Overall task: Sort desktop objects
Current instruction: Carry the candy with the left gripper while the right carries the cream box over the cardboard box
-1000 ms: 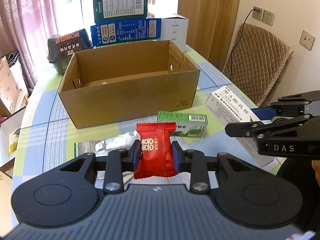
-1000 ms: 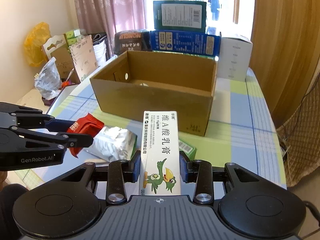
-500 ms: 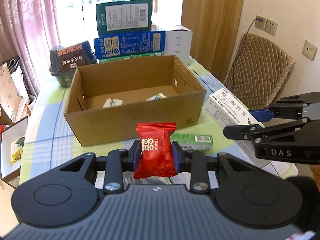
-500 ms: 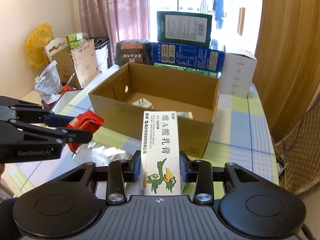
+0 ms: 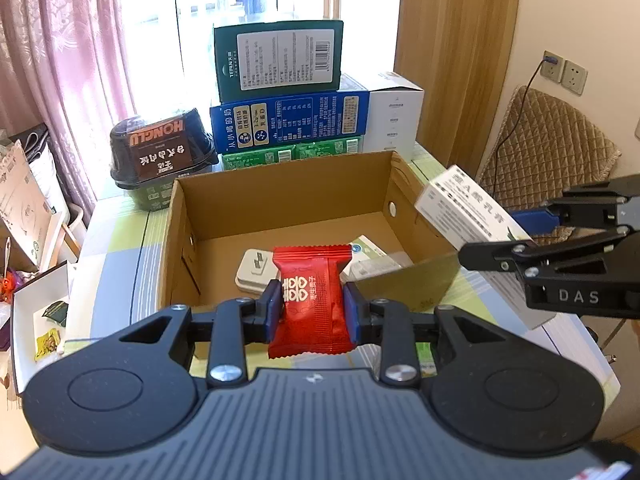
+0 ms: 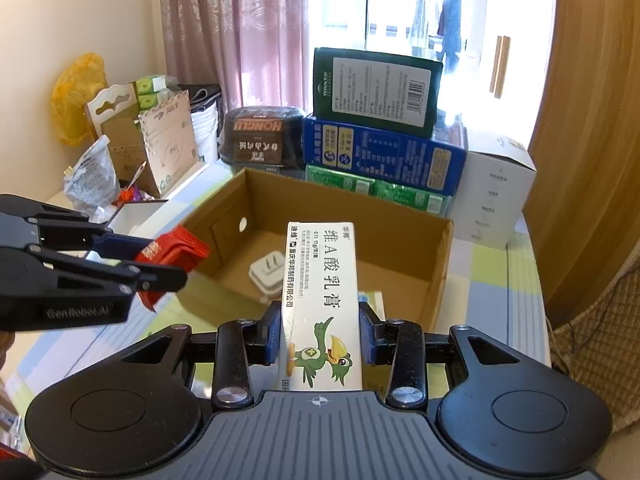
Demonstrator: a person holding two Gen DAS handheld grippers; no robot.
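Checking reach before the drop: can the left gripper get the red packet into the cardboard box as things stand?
Probably yes. The left gripper, shut on the red packet, faces the cardboard box, whose top is open; only a white plug and a white box lie inside.

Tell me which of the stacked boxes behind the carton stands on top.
The dark green box with the white barcode label; it rests on the blue box, which sits on the light green packs.

L tongs [image 5: 310, 312] & R tongs [image 6: 320, 338] both clamped, angled down.
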